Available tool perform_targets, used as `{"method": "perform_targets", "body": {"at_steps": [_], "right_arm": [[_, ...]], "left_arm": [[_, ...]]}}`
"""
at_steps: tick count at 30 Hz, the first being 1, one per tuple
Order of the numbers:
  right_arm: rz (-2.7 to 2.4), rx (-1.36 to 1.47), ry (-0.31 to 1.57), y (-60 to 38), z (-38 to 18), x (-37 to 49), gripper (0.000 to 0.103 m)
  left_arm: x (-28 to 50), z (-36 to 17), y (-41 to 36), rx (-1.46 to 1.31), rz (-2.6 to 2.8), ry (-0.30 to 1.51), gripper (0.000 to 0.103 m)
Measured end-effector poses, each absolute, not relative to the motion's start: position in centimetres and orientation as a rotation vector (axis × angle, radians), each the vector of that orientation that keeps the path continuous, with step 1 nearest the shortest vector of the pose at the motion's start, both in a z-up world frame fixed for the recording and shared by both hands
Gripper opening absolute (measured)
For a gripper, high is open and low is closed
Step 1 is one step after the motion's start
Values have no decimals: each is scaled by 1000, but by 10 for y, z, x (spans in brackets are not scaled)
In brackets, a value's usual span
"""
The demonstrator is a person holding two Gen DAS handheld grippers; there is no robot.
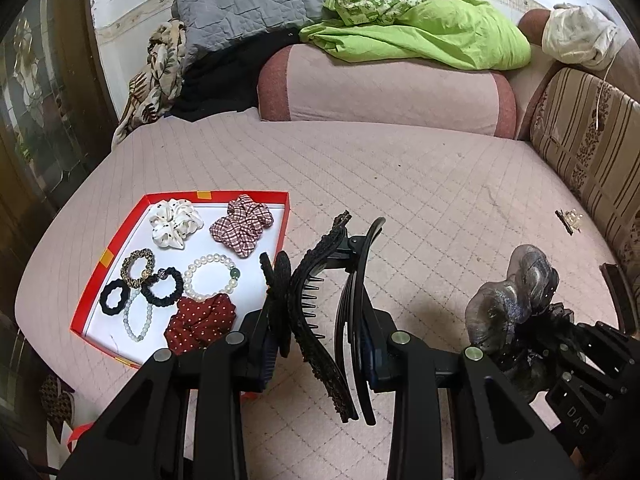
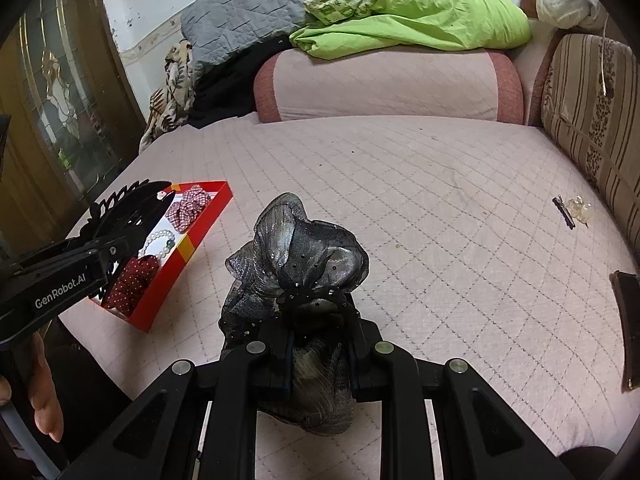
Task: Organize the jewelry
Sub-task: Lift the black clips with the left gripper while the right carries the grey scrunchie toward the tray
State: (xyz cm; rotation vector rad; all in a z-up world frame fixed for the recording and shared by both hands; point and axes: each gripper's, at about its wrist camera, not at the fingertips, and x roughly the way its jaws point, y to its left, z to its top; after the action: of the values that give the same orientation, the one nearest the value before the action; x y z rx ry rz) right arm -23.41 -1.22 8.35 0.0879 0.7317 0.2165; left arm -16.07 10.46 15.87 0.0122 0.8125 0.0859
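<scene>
Over the pink quilted bed point(image 1: 400, 168), both tongs are loaded. The left tongs point(image 1: 320, 344) sit partly closed, pinched on a big black hair claw point(image 1: 316, 300): rigid, toothy plastic, light, probably slick, so gripping across its spine looks right. It hangs just right of the red tray point(image 1: 132, 216), which already holds scrunchies and a pearl bracelet point(image 1: 212, 278). The right tongs point(image 2: 316, 354) are narrowed on a grey organza bow clip point(image 2: 296, 256). That one's floppy and crushable, so I'd hold its hard base, not the fabric. It's well apart from the tray.
</scene>
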Motion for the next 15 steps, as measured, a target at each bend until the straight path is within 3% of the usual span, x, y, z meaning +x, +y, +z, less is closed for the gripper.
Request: {"method": "perform_targets", "body": {"at_steps": [15], "right_arm": [[244,46,742,11,83,-235,22]], "left_arm": [[-163,152,128,-60,97,818,32]]}}
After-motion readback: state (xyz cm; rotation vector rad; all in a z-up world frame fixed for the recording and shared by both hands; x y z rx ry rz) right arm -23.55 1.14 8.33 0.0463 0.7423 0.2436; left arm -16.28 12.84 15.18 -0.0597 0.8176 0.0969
